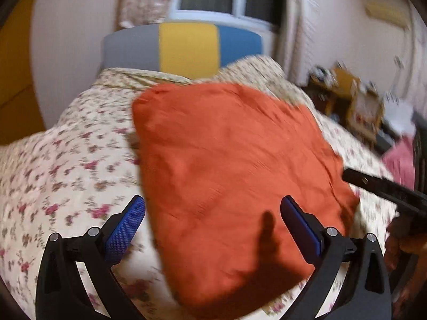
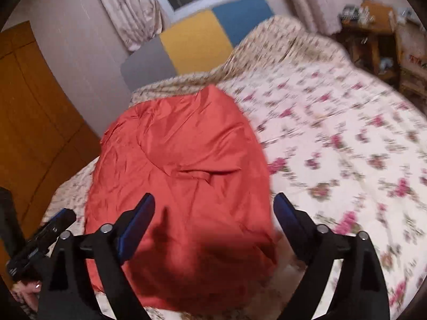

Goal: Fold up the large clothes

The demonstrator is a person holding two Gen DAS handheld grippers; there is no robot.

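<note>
An orange-red garment (image 1: 234, 176) lies folded into a rough rectangle on the flowered bedspread (image 1: 66, 165) of the bed. The left gripper (image 1: 212, 214) hangs over its near edge, fingers (image 1: 125, 226) spread wide and holding nothing. The right gripper (image 2: 214, 210) hangs likewise, fingers (image 2: 138, 218) spread and empty; the garment (image 2: 181, 176) fills the middle of its view. A grey, yellow and blue headboard (image 1: 186, 48) stands at 12 o'clock, a wooden wardrobe (image 2: 34, 122) at 9 o'clock in the right view.

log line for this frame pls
left gripper open | right gripper open | folded orange-red fabric garment lying on floral bedspread | nothing gripped
</note>
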